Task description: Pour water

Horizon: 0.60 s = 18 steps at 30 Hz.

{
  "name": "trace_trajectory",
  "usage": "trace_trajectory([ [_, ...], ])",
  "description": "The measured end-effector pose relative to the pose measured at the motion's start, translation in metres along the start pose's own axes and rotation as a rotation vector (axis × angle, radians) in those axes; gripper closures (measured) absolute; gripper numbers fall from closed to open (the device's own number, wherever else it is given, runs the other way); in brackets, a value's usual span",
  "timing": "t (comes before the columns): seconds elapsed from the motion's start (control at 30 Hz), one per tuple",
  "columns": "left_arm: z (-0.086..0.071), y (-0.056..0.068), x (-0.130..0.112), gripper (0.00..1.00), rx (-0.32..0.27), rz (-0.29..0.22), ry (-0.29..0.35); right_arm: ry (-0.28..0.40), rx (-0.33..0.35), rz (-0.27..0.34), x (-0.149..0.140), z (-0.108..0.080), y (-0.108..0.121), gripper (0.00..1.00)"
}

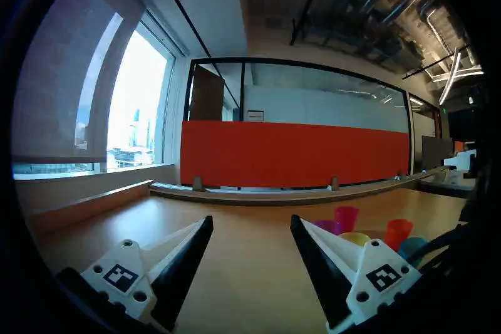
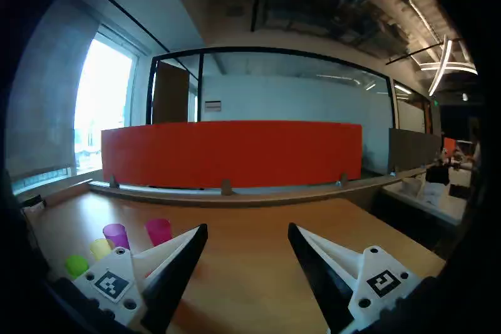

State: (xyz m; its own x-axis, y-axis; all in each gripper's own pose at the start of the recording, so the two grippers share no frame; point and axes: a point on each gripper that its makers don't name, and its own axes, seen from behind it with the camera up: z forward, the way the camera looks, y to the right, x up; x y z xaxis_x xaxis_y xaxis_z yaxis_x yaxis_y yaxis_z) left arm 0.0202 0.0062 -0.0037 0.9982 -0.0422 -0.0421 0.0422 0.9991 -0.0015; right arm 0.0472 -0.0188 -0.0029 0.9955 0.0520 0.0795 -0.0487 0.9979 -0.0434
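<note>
- Finds the left gripper (image 1: 251,220) low over the bench (image 1: 250,284), jaws spread wide, bare wood between them.
- Places a cluster of cups beyond the right-hand jaw in the left gripper view: pink cup (image 1: 346,215) farthest, purple cup (image 1: 325,225) just beside it, yellow cup (image 1: 354,238) nearer, orange cup (image 1: 398,232) and blue cup (image 1: 410,248) further outward.
- Notes the yellow and blue ones partly hidden behind that jaw.
- Finds the right gripper (image 2: 247,227) low over the same bench, jaws spread, gripping nothing.
- Places, in the right gripper view, purple, pink and yellow cups plus a green cup (image 2: 76,264) outside the left-hand jaw, all upright.
- Records an orange partition (image 1: 294,153) along the bench's far edge, ahead of both sets of jaws.
- Cannot tell whether any cup holds water.
</note>
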Motion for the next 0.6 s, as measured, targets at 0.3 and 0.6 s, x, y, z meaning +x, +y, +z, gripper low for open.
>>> trace_trajectory([
  [0.3,0.003,-0.002,-0.011,0.09,0.016,0.031,-0.008,-0.006,-0.002,-0.015,0.003,-0.002,-0.002,0.00],
  [0.6,0.003,-0.003,-0.023,0.09,0.021,0.013,-0.015,-0.005,-0.007,-0.017,0.005,-0.002,-0.001,0.00],
])
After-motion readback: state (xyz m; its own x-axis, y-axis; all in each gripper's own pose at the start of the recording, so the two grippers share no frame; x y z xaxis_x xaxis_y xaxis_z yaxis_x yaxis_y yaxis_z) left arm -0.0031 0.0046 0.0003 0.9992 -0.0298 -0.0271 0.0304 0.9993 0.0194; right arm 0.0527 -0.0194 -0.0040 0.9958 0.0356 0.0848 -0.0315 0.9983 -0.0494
